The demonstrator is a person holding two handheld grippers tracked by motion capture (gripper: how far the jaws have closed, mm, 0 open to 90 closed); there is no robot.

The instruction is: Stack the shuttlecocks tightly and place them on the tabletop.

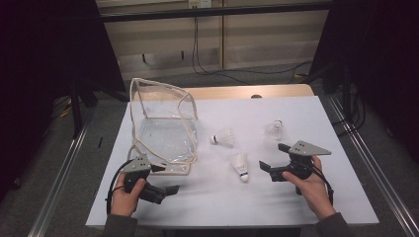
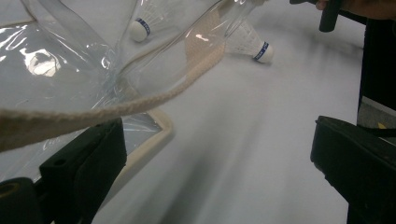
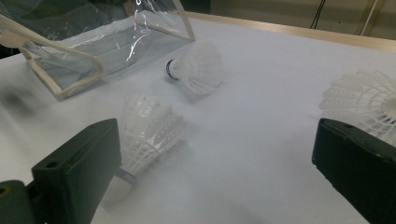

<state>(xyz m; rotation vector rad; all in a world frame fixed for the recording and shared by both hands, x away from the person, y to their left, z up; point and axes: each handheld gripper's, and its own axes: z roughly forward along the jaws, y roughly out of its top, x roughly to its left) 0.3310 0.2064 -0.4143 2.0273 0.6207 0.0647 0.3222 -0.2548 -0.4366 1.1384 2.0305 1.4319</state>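
Observation:
A clear plastic bag [image 1: 163, 123] with cream trim stands open at the table's left. Three white shuttlecocks lie to its right: one near the bag [image 1: 224, 138], one nearer me [image 1: 240, 165], one farther right [image 1: 274, 129]. My left gripper [image 1: 165, 178] is open at the bag's near corner. In the left gripper view the bag's cream trim [image 2: 93, 114] crosses just above one jaw, with nothing pinched. My right gripper [image 1: 273, 157] is open beside the nearest shuttlecock [image 3: 144, 135], which lies by one jaw. Another shuttlecock [image 3: 364, 102] sits behind the other jaw.
The white table top [image 1: 207, 197] ends in a wooden strip [image 1: 247, 92] at the far edge. Metal rails [image 1: 368, 168] run along the floor on both sides. In the left gripper view, two shuttlecocks [image 2: 247, 42] lie beyond the bag [image 2: 56, 60].

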